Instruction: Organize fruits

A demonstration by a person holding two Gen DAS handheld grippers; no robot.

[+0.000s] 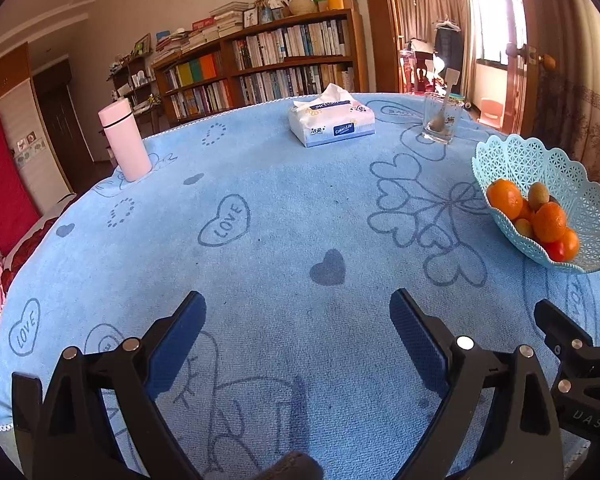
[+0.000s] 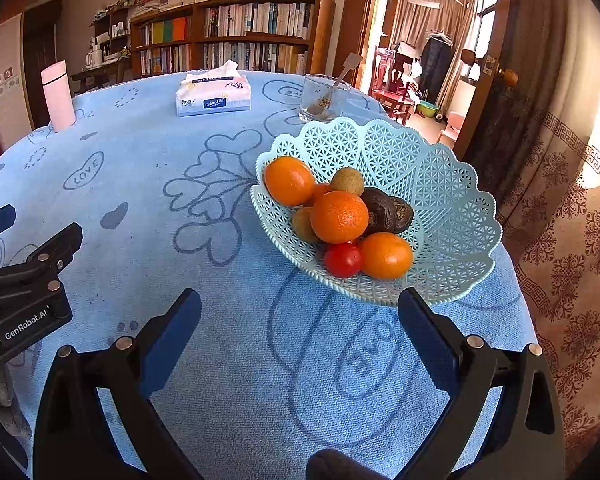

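A light blue lattice fruit basket [image 2: 440,184] stands at the table's right edge, also in the left wrist view [image 1: 548,168]. It holds several oranges [image 2: 339,217], kiwis [image 2: 348,180], a red tomato [image 2: 342,259] and two dark round fruits [image 2: 382,210]. My right gripper [image 2: 300,312] is open and empty, just in front of the basket above the cloth. My left gripper [image 1: 298,312] is open and empty over the middle of the blue cloth, left of the basket. Each gripper shows at the edge of the other's view.
A pink flask [image 1: 125,145] stands at the far left of the table. A tissue pack [image 1: 331,121] lies at the back centre. A glass with a spoon [image 1: 440,120] stands at the back right. The table edge [image 2: 516,304] runs close behind the basket.
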